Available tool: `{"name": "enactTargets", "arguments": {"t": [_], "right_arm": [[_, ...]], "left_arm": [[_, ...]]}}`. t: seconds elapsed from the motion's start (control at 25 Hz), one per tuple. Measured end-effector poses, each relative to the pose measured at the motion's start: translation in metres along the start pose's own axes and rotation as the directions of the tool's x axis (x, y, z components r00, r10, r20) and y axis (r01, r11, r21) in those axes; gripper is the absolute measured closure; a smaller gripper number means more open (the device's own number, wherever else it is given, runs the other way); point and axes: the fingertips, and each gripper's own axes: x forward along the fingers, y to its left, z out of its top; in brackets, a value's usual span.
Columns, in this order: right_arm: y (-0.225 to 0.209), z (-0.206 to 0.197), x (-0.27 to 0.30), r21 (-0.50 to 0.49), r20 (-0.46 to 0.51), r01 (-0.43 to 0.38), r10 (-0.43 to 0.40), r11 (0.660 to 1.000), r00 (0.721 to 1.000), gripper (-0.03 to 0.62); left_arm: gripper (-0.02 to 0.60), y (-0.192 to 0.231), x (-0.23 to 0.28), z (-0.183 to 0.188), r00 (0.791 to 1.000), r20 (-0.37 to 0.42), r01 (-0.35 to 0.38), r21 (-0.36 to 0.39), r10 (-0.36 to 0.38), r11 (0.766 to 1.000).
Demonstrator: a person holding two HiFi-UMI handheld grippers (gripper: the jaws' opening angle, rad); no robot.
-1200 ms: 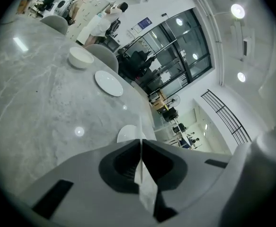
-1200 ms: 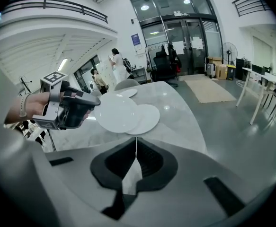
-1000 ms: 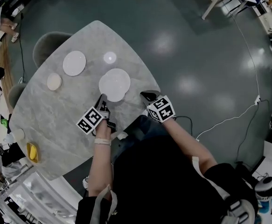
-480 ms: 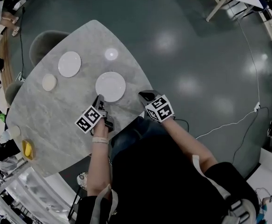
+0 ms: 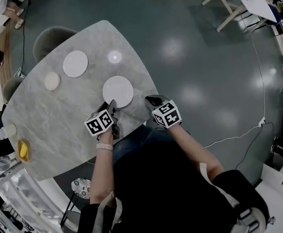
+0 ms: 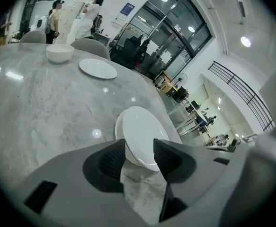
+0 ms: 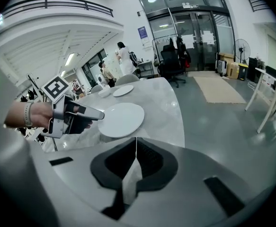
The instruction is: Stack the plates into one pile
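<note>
Grey-veined marble forms the rounded tabletop (image 5: 58, 115) on which three pieces of white crockery lie apart, none yet stacked. The large round white glazed plate (image 5: 118, 91) sits flat near the person's edge. A second round white plate (image 5: 75, 63) lies well apart toward the far side, and a small cream-white bowl (image 5: 52, 81) rests near that one.

Left gripper (image 5: 111, 106): jaws moderately parted, with the large plate's near rim reaching into the gap. The left gripper view shows no pad clamped on the rim, and contact cannot be confirmed. Right gripper (image 7: 136, 148): jaws pressed together on nothing, held just beside the table edge, to the right of the large plate.

Stage, as judged: approach to the first pick-up.

Handling, as judged: glazed ceramic is rigid and brittle, fairly weighty for its thickness, and slick against both pads and polished stone, so it would likely skid before it lifts. The low raised rim is the only purchase. One jaw over and one under the near edge, closed firmly, seems the sound hold. A plate held by one edge will tend to droop, and lowering it onto another plate calls for gentleness to avoid chipping.
</note>
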Motion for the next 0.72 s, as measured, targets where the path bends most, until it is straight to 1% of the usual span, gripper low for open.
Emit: {"name": "enactTargets", "arguments": {"t": [0.12, 0.28, 0.4, 0.52, 0.64, 0.72], "right_arm": [[0.002, 0.009, 0.005, -0.006, -0.003, 0.007, -0.007, 1.0, 1.0, 0.576], [0.002, 0.021, 0.01, -0.002, 0.01, 0.011, -0.011, 1.0, 1.0, 0.576], [0.003, 0.027, 0.015, 0.004, 0.014, 0.012, -0.012, 1.0, 1.0, 0.576], [0.008, 0.03, 0.02, 0.002, 0.015, 0.006, -0.006, 1.0, 1.0, 0.576], [0.009, 0.031, 0.021, -0.001, 0.014, 0.005, -0.005, 1.0, 1.0, 0.576], [0.009, 0.03, 0.021, -0.004, 0.013, 0.006, -0.006, 1.0, 1.0, 0.576]], "left_arm": [[0.382, -0.001, -0.003, 0.001, 0.999, -0.044, 0.0, 0.108, 0.004, 0.994], [0.332, -0.005, -0.003, 0.006, 0.997, -0.079, 0.011, 0.245, 0.008, 0.969], [0.288, -0.007, -0.001, 0.004, 0.993, -0.114, 0.044, 0.292, -0.011, 0.955], [0.285, -0.003, 0.001, 0.002, 0.99, -0.142, 0.048, 0.343, 0.001, 0.938], [0.285, -0.001, 0.003, 0.001, 0.988, -0.152, 0.03, 0.412, 0.036, 0.911], [0.285, -0.001, 0.005, -0.001, 0.985, -0.165, 0.03, 0.468, 0.054, 0.883]]}}
